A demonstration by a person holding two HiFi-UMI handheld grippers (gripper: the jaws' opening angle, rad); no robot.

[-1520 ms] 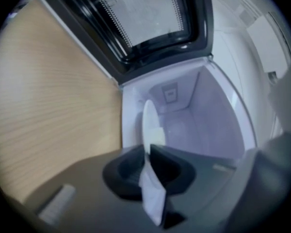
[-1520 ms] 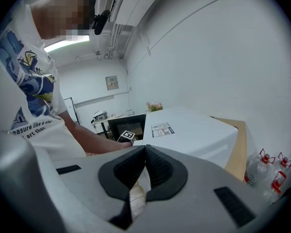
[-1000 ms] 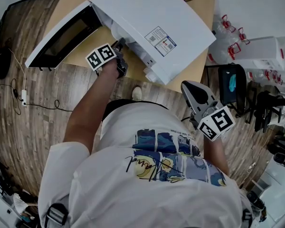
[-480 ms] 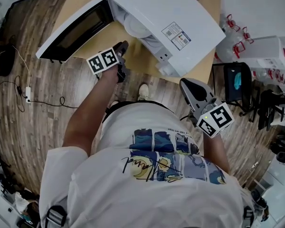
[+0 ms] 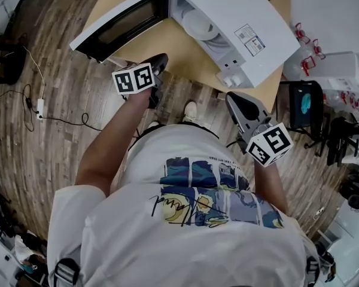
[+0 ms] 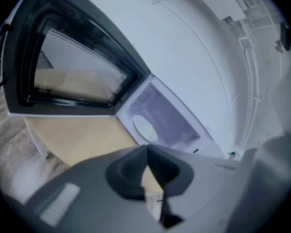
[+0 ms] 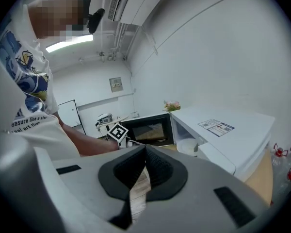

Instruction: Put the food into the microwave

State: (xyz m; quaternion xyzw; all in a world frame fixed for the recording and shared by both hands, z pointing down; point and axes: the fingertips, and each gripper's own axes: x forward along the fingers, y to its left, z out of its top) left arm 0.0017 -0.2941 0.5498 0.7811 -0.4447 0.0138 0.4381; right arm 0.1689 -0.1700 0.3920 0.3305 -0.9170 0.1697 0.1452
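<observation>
Looking down from the head cam, the closest thing is the person's white printed t-shirt [image 5: 191, 232], with both arms held out in front of it. The right gripper [image 7: 145, 148] hangs off to the right over the wood floor [image 5: 54, 142]. Its jaws are pressed together at the tips with nothing between them, and its marker cube [image 5: 269, 143] faces up at the camera. The left gripper [image 6: 146, 149] is a bit further forward, near the front edge of the tan table [image 5: 185, 58] but not touching anything. Its jaws are closed up tight too and it's carrying nothing, and its own cube [image 5: 133, 78] sits just behind the dark tips. A light shoe [image 5: 191, 109] peeks out on the floor between the two tools.

Past that is the white microwave [image 5: 227, 11], sitting on the table with a label sticker [image 5: 249, 39] on its top. Its dark-windowed door [image 5: 122, 26] is swung wide open to the left. Inside the cavity there's a round white plate [image 5: 200, 24], and both gripper views catch it too. Honestly I can't tell if there's any food on it, it just reads as a pale disc. So neither tool has the food, and the plate in the oven is the only candidate spot for it.

Further out, a thin cable [image 5: 60, 121] snakes across the floor on the left, and a dark chair [image 5: 302, 103] sits off to the right of the table.
</observation>
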